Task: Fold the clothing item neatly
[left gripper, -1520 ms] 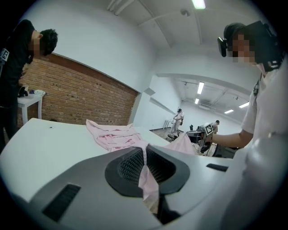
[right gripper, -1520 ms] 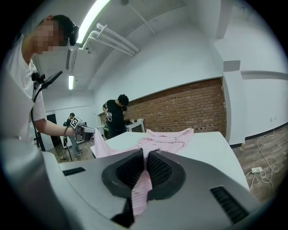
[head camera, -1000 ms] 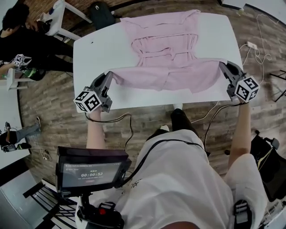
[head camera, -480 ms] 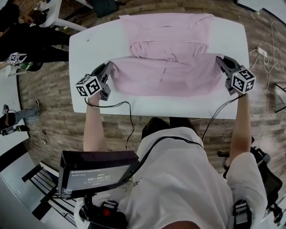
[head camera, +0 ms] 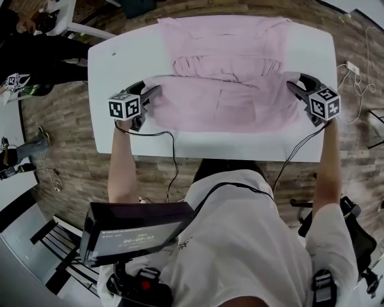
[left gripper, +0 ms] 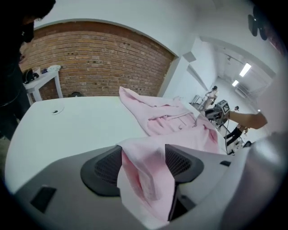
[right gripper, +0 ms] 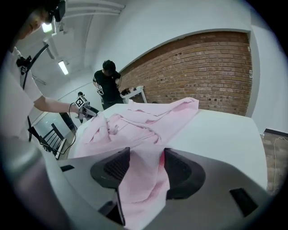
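Observation:
A pink garment (head camera: 225,72) lies spread on the white table (head camera: 120,66), its near part folded back over the middle. My left gripper (head camera: 153,93) sits at the fold's left corner and my right gripper (head camera: 292,85) at its right corner. Both pairs of jaws have just been opening. In the left gripper view the jaws of the left gripper (left gripper: 143,157) stand apart with a pink corner (left gripper: 144,175) lying loose between them. In the right gripper view the right gripper (right gripper: 146,166) is open likewise, pink cloth (right gripper: 141,179) draped between its pads.
A person in black (head camera: 36,54) stands past the table's far left corner beside another white table (head camera: 72,18). Cables (head camera: 168,144) hang off the near edge. A screen (head camera: 135,231) is mounted at my waist. A power strip (head camera: 354,69) lies on the floor at the right.
Both grippers have carried the garment's near edge away from me and down onto the table. The folded flap now lies flat over the middle.

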The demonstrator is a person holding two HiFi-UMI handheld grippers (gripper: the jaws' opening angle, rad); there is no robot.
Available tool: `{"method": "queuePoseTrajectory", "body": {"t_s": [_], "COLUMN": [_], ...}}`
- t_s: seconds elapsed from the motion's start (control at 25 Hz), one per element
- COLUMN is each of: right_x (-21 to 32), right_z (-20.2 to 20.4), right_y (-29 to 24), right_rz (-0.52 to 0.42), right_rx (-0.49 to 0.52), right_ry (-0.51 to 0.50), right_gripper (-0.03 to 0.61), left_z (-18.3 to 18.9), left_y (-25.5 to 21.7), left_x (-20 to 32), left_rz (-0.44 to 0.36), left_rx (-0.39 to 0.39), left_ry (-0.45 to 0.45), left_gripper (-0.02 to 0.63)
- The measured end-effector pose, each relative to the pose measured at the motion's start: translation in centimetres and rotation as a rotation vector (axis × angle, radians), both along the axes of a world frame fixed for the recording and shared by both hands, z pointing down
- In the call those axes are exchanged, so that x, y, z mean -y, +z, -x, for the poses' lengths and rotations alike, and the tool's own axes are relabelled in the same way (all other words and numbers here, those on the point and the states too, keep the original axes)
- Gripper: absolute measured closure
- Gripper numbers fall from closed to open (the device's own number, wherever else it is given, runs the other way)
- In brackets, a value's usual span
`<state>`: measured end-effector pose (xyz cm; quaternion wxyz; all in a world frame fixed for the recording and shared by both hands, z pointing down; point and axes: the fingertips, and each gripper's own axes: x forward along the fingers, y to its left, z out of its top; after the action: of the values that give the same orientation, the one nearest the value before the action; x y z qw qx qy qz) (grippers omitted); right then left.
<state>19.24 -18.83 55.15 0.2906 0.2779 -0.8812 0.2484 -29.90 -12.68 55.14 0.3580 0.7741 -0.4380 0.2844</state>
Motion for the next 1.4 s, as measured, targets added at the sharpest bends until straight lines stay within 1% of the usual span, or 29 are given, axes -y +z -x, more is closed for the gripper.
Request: {"method": "queuePoseTrajectory", "body": {"t_s": [0.08,0.16,0.24,0.32,0.4,0.44,0.52,0.56,0.6,0.64,0.72,0.84,0.92,1.0,1.08,1.16,1.24,1.28,1.4], "right_x": [-0.3,-0.5,-0.7,-0.7,-1.3,-2.0,-3.8,-4.8,-5.7,-6.6,-8.7,-11.6,-13.1,-14.0,-14.6,-15.2,-16.1,-16.4,-17.0], "right_z": [-0.6,-1.5,-2.1,-2.4,-2.4,-2.2,-1.6,-1.1,-0.6,0.0,1.4,3.7,4.9,6.1,7.0,7.9,8.8,9.3,10.3], "right_y": [0.0,0.0,-0.5,-1.5,-2.7,-3.3,-4.2,-4.5,-4.8,-5.1,-5.2,-4.7,-4.3,-4.0,-3.7,-3.0,-2.3,-1.9,-0.3], "right_rz": [0.029,0.046,0.040,0.013,-0.024,-0.040,-0.054,-0.058,-0.065,-0.072,-0.075,-0.064,-0.065,-0.079,-0.107,-0.130,-0.147,-0.156,-0.159], "right_rx": [-0.028,-0.058,-0.076,-0.073,-0.067,-0.067,-0.067,-0.065,-0.060,-0.055,-0.042,-0.034,-0.036,-0.034,-0.050,-0.093,-0.146,-0.176,-0.238], "right_ry": [-0.002,0.007,0.025,0.056,0.085,0.089,0.082,0.080,0.084,0.089,0.096,0.087,0.084,0.091,0.097,0.083,0.043,0.018,-0.040], "right_gripper": [0.333,0.328,0.328,0.328,0.328,0.330,0.333,0.376,0.459,0.520,0.525,0.525,0.526,0.545,0.552,0.551,0.551,0.543,0.463], "left_z": [0.3,0.6,1.3,2.0,2.1,1.8,0.7,0.0,-0.7,-1.6,-3.6,-6.7,-9.1,-11.6,-14.1,-16.5,-18.7,-19.7,-23.2], "left_y": [0.2,0.3,0.0,-0.7,-1.7,-2.3,-3.4,-4.0,-4.6,-5.2,-6.2,-7.1,-7.3,-6.9,-5.9,-4.8,-4.0,-3.8,-2.7], "left_x": [-0.6,-1.4,-1.7,-1.5,-1.3,-1.5,-2.3,-2.7,-3.1,-3.4,-4.2,-5.8,-6.8,-7.9,-9.2,-10.6,-12.0,-12.5,-13.8], "left_rz": [0.055,0.116,0.144,0.122,0.078,0.055,0.012,-0.014,-0.044,-0.076,-0.127,-0.174,-0.211,-0.238,-0.240,-0.222,-0.213,-0.216,-0.233], "left_rx": [-0.016,-0.037,-0.047,-0.057,-0.082,-0.096,-0.109,-0.108,-0.105,-0.106,-0.133,-0.204,-0.223,-0.208,-0.190,-0.177,-0.160,-0.154,-0.121], "left_ry": [0.061,0.125,0.159,0.156,0.150,0.157,0.194,0.216,0.233,0.246,0.260,0.255,0.262,0.298,0.344,0.378,0.394,0.396,0.397], "left_gripper": [0.327,0.327,0.327,0.327,0.328,0.350,0.430,0.484,0.545,0.606,0.611,0.611,0.611,0.611,0.611,0.611,0.611,0.611,0.611]}}
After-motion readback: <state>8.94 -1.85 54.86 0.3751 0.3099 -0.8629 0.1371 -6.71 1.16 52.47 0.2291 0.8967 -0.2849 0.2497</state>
